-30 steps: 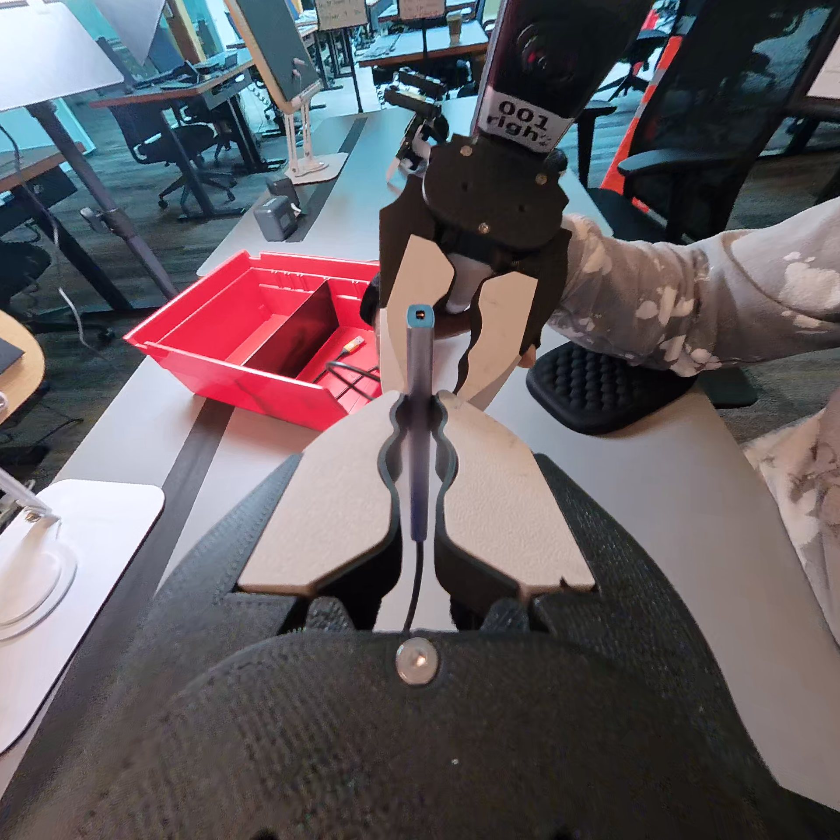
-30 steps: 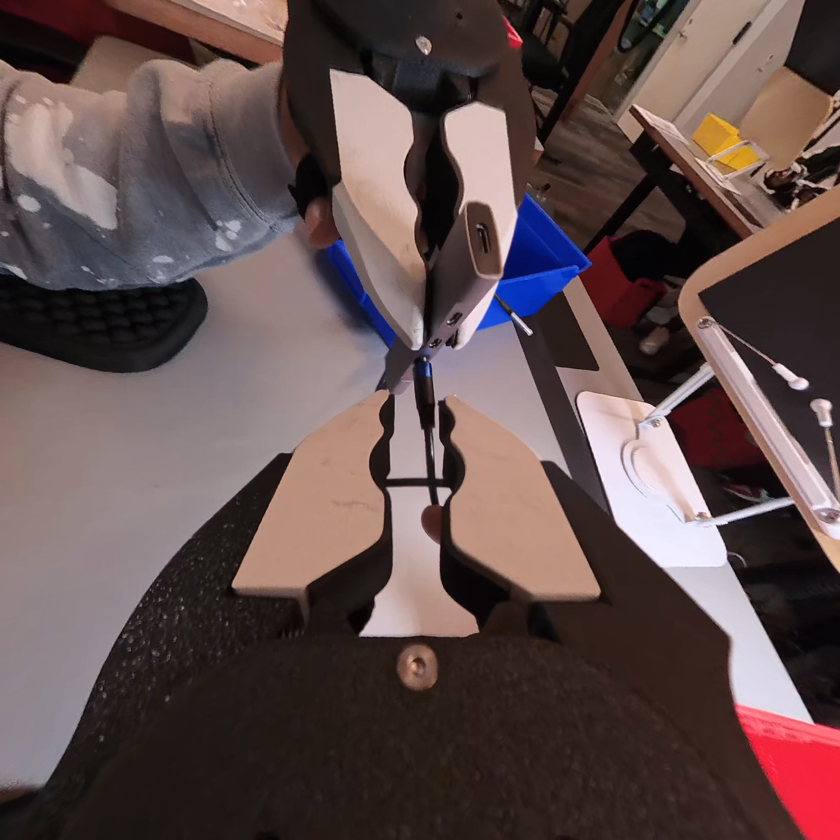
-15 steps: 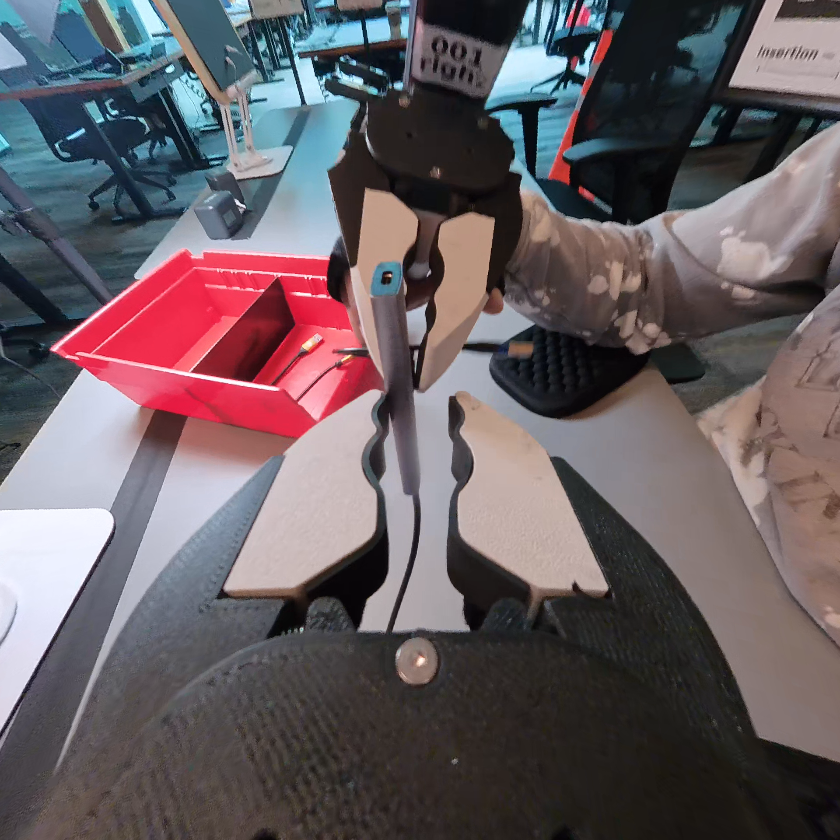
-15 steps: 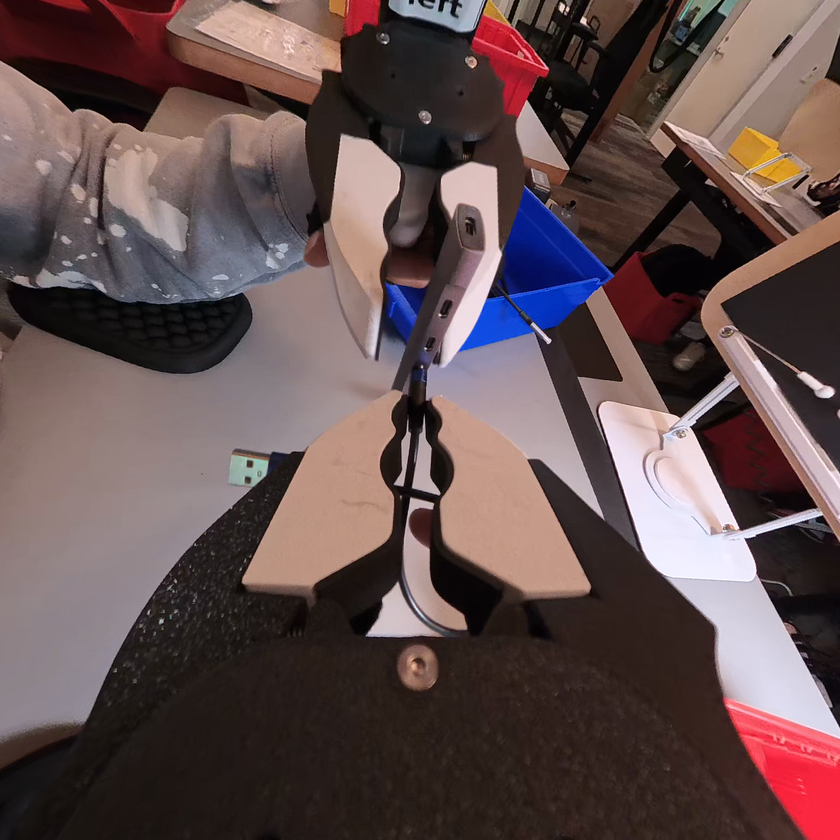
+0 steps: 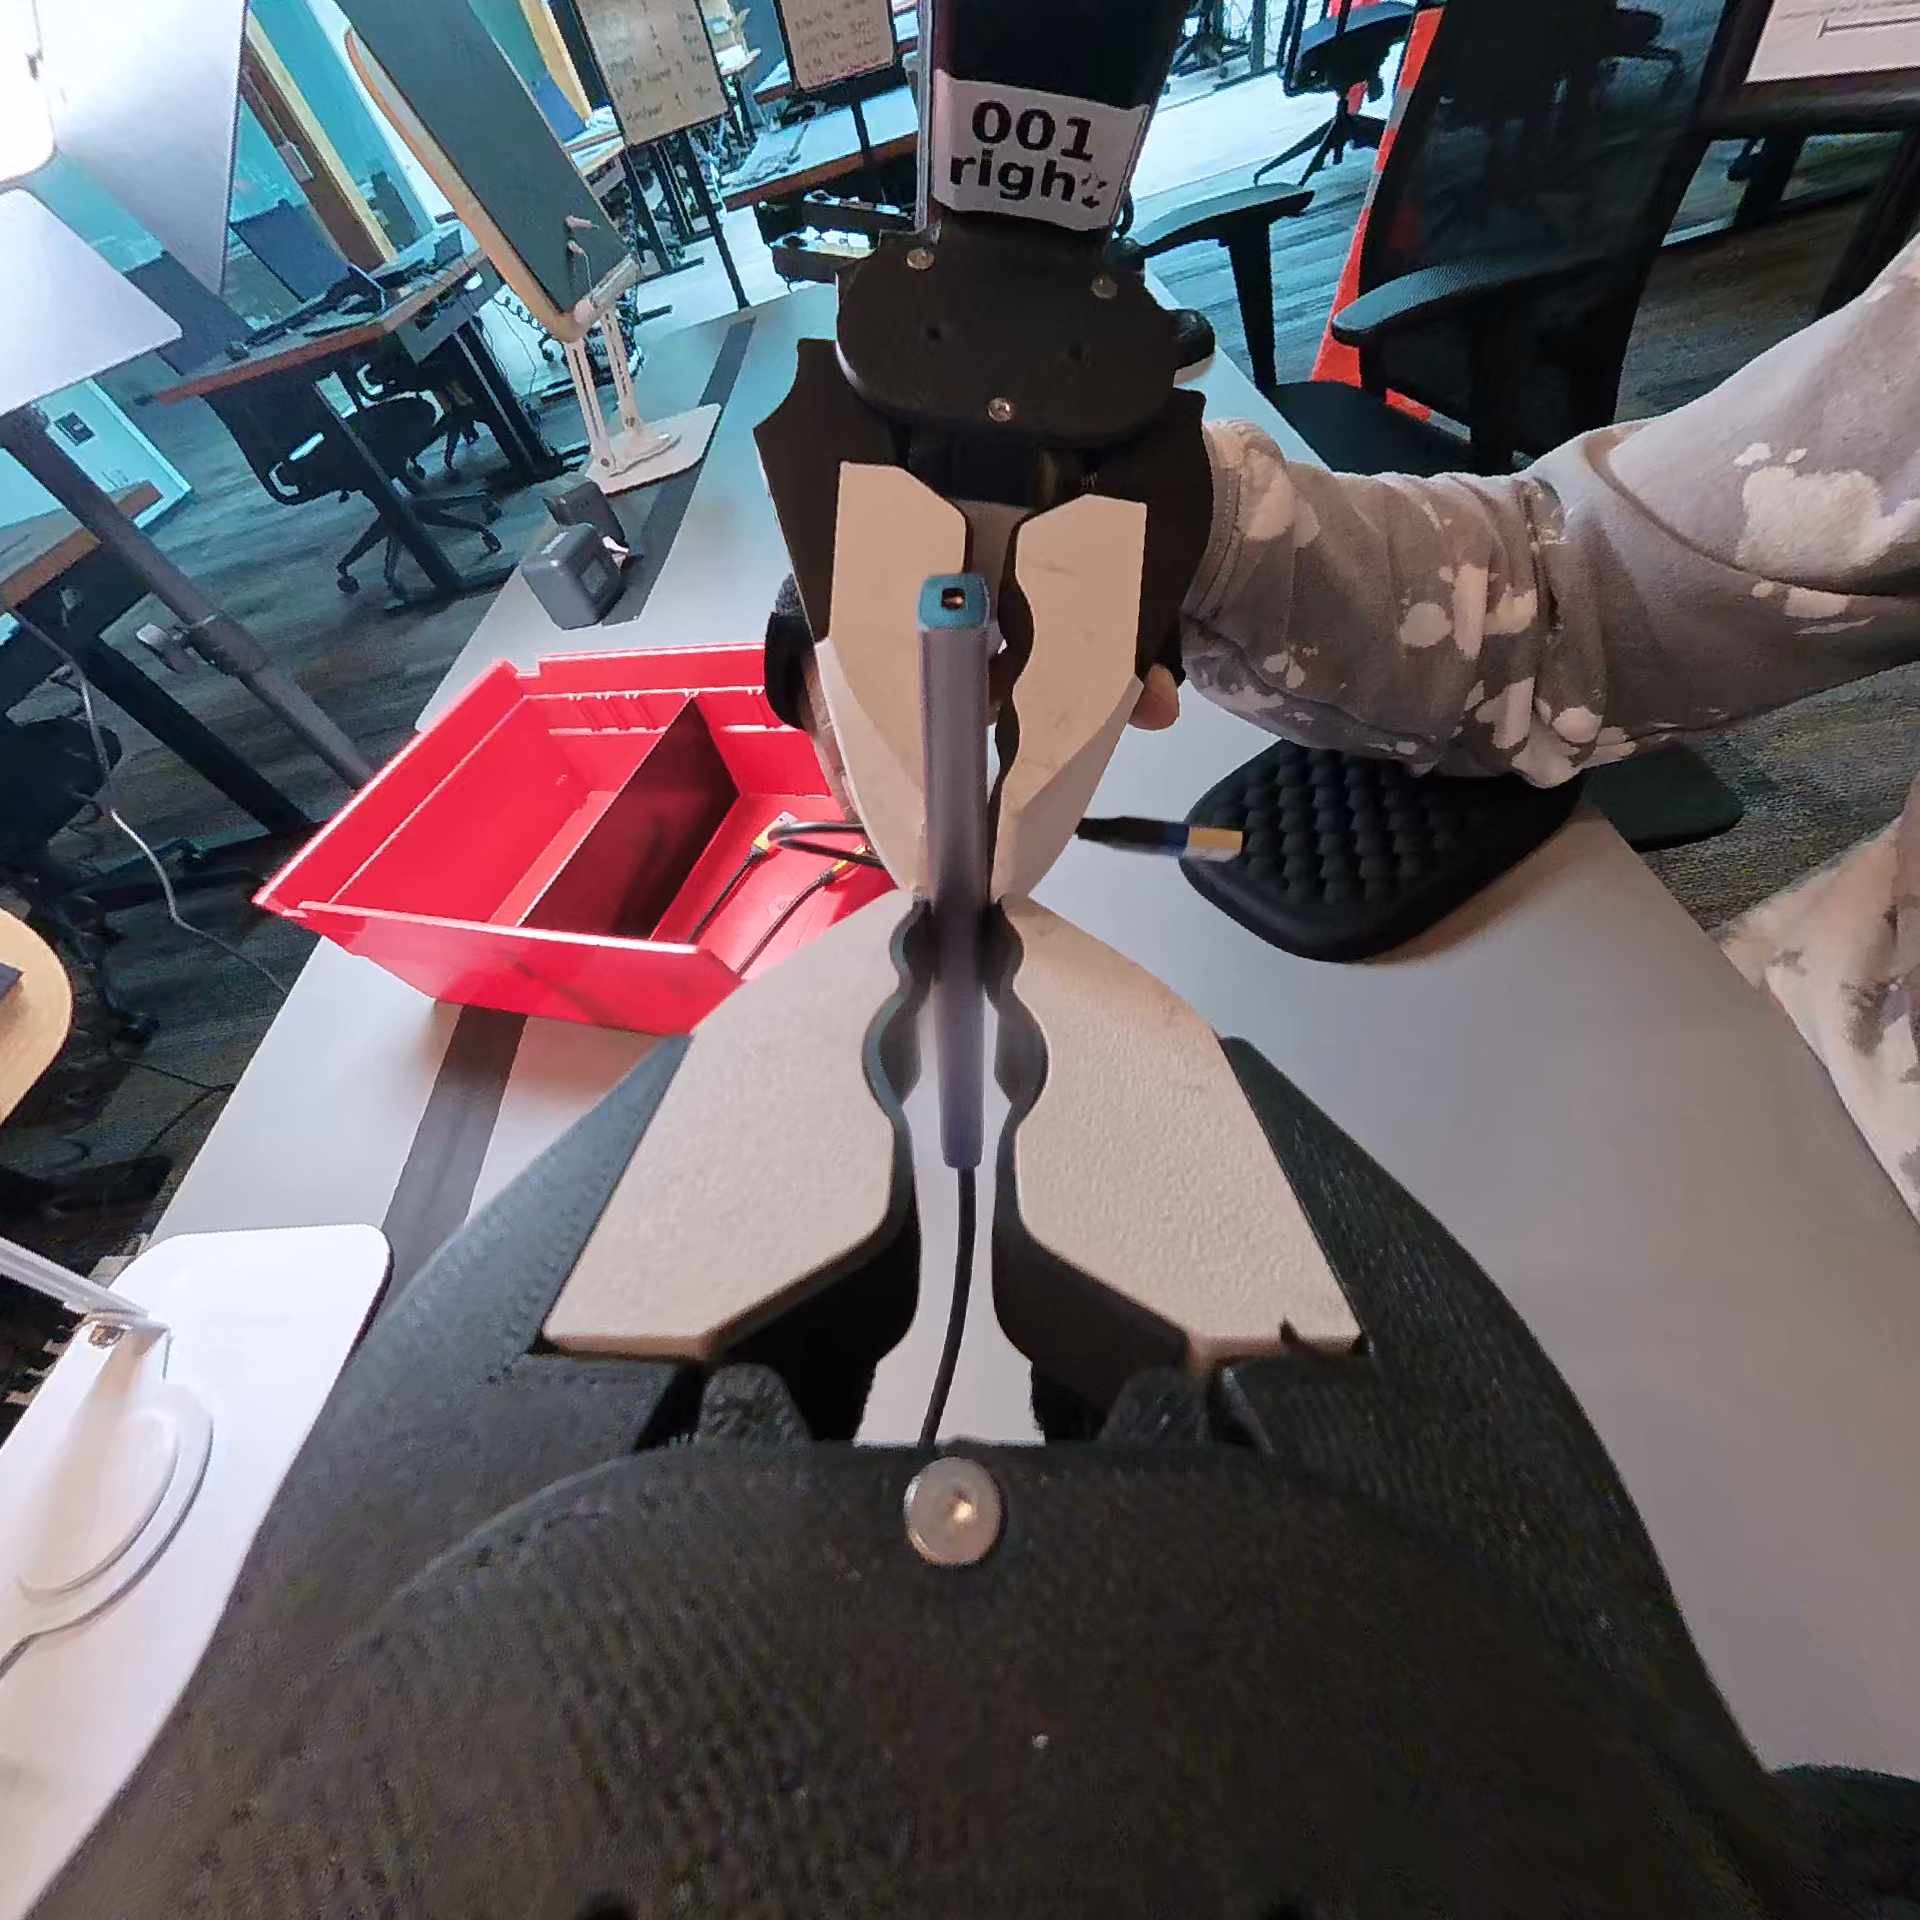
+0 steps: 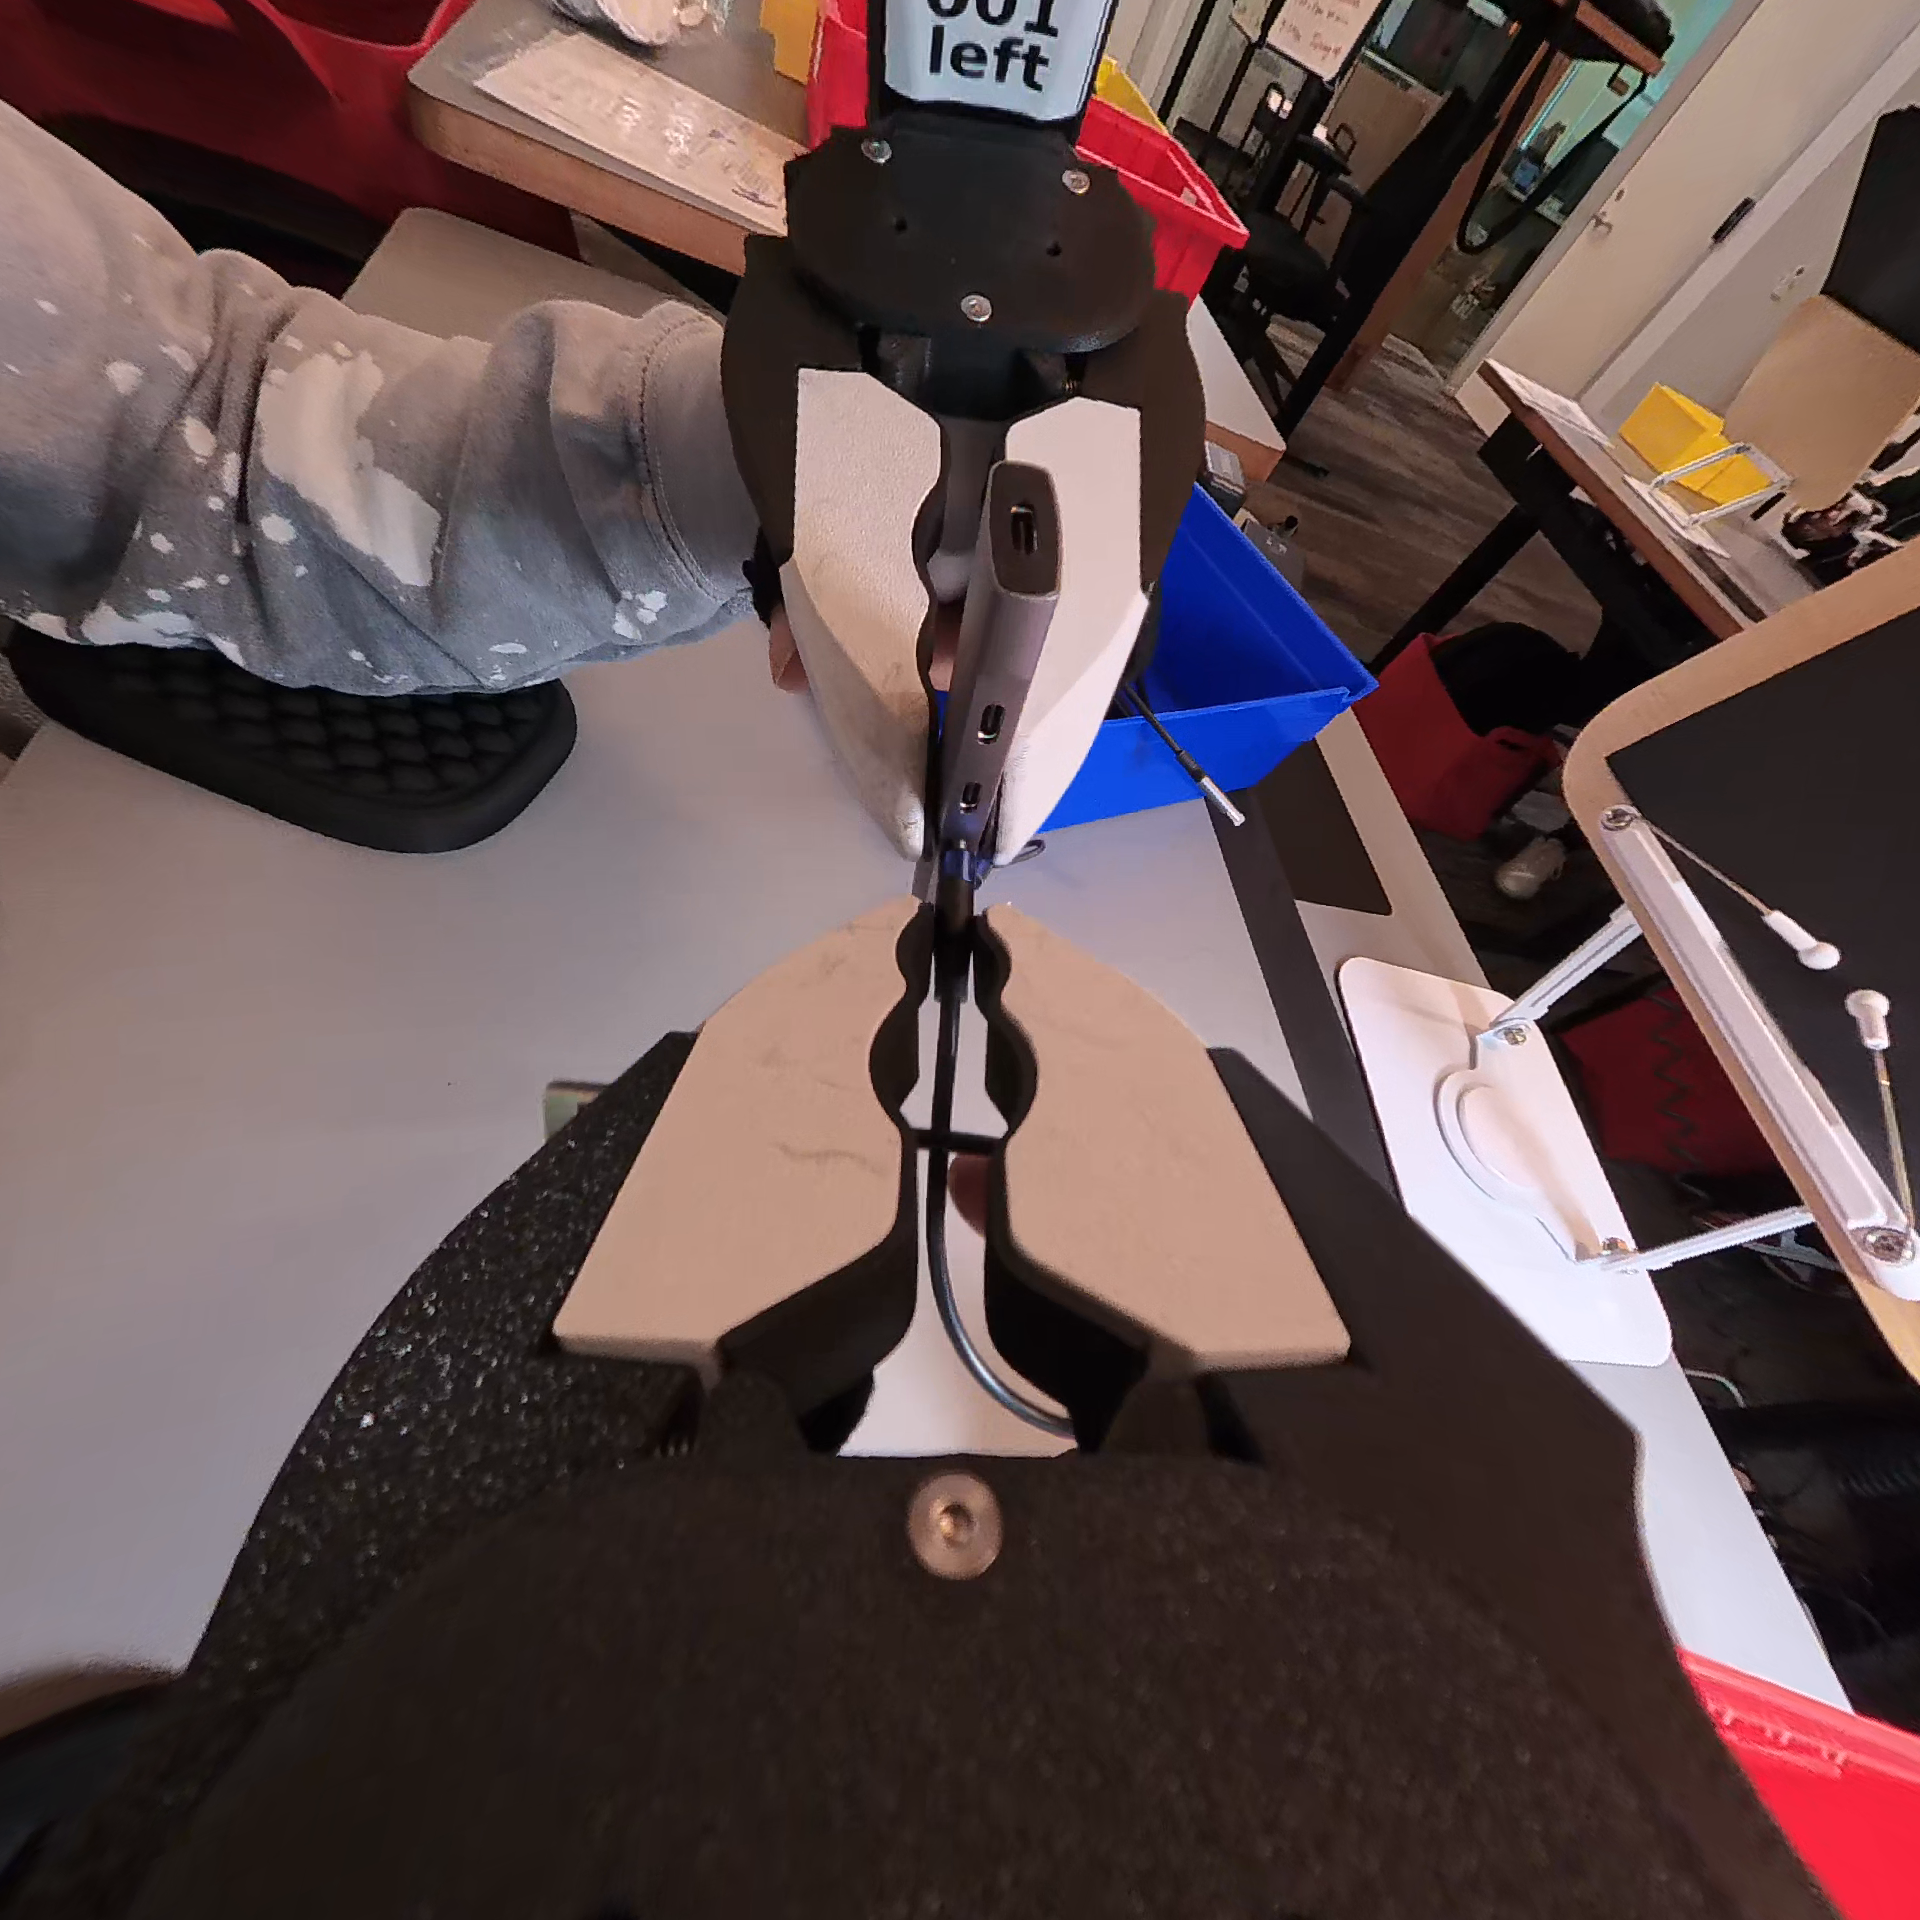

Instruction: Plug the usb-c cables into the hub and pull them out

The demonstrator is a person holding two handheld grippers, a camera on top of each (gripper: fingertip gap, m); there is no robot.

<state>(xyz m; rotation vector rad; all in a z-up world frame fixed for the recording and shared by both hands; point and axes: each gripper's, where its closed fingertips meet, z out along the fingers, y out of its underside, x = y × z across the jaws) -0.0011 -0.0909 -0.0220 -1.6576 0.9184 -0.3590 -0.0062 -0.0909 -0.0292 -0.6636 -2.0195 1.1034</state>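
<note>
My left gripper [image 5: 951, 914] is shut on the thin grey hub [image 5: 951, 779], which I hold edge-on above the table; the hub's own black lead [image 5: 956, 1299] runs back between the fingers. My right gripper [image 6: 951, 920] is shut on a black usb-c cable [image 6: 940, 1070]. Its blue-collared plug [image 6: 961, 868] meets the near end of the hub [image 6: 1003, 634]; how far it is seated is hidden. The two grippers face each other, tip to tip. The right gripper [image 5: 961, 883] shows in the left wrist view and the left gripper [image 6: 961, 842] in the right wrist view.
A red bin [image 5: 520, 914] with orange-tipped cables [image 5: 769, 862] stands at the left, a blue bin [image 6: 1226, 717] behind the left gripper. A black wrist rest [image 5: 1351, 862], a loose USB-A plug [image 5: 1195, 836] and a white stand base [image 6: 1507, 1143] lie on the grey table. My two grippers' fingertips are within a few centimetres of each other.
One second ago my right gripper was open around the cable; it has closed on it. My left gripper opened half a second ago and is now shut on the hub again.
</note>
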